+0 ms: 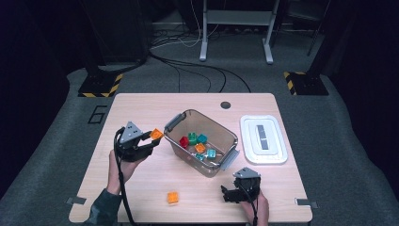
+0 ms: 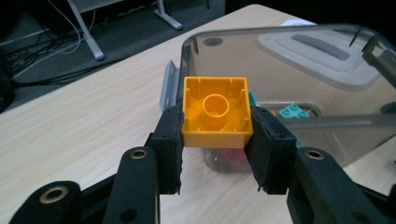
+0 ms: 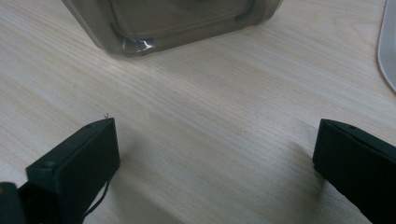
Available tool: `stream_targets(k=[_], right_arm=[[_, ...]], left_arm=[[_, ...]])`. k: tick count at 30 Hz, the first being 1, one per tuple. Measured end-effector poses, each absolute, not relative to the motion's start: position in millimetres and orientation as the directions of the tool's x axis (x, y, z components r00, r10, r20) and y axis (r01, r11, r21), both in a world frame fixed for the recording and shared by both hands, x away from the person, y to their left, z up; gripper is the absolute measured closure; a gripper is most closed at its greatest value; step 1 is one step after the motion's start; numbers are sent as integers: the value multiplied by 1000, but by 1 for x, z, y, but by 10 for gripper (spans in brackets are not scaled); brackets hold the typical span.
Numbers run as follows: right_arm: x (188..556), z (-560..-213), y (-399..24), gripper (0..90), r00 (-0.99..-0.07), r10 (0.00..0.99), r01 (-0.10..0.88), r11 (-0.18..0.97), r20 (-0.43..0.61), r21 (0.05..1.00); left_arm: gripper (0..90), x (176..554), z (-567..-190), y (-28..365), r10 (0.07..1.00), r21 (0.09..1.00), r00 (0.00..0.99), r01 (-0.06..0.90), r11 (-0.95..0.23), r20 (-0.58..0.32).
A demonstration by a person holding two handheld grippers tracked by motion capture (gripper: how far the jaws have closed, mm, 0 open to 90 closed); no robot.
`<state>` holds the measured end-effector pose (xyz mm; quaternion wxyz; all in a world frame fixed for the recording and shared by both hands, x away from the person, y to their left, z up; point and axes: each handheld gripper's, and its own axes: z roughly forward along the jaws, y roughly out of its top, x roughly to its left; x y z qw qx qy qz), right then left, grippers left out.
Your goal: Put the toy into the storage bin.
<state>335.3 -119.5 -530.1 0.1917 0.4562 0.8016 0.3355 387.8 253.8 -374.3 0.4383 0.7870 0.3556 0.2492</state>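
Right now my left hand-held gripper [image 2: 215, 140] is clamped on an orange toy brick [image 2: 215, 112], one pad on each of two opposite side walls, holding it above the bench [image 1: 141, 179] just outside the clear tub [image 1: 221, 162], at about nine o'clock from the tub's near corner. The brick looks like hard, stiff plastic, light enough that the pads carry it with no strain. Its walls are smooth and a little glossy, so I judge the flat sides are the right place to hold, low and square across the middle; a skewed pinch on a corner could let it twist out.

It is a square block, open side turned toward my camera, with a round tube in the hollow and thin ribs along the inner walls. Inside the tub lie more bricks, red, green, teal and orange, though through the tinted wall I can't quite count them.

A second orange brick [image 1: 172, 197] sits on the bench at six o'clock from the tub. My right hand-held gripper [image 3: 215, 163] rests low over bare wood near the tub's corner, jaws spread wide and holding nothing. The white lid [image 1: 263, 139] lies at three o'clock from the tub.
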Motion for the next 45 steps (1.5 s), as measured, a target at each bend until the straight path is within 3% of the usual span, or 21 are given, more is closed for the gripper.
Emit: stream_targets(k=[11, 23, 26, 30, 34, 45], right_arm=[[335, -530, -120, 0, -514, 858, 600, 365, -7, 712], [335, -530, -120, 0, -515, 857, 599, 365, -6, 712], [335, -530, -120, 0, -515, 857, 600, 365, -6, 712], [335, -530, -120, 0, -514, 858, 600, 366, -8, 712], [335, -530, -120, 0, -514, 858, 601, 364, -5, 712], [335, -530, -120, 0, -514, 858, 600, 365, -6, 712]], left_arm=[[585, 422, -360, 229, 763, 860, 641, 339, -381, 86], [575, 457, -379, 198, 736, 817, 676, 402, -413, 40], [500, 457, -385, 196, 740, 812, 673, 417, -409, 27], [301, 447, -389, 202, 742, 816, 670, 416, -402, 24], [197, 427, -392, 211, 744, 824, 667, 402, -399, 35], [113, 372, -428, 231, 746, 800, 665, 426, -422, 39]])
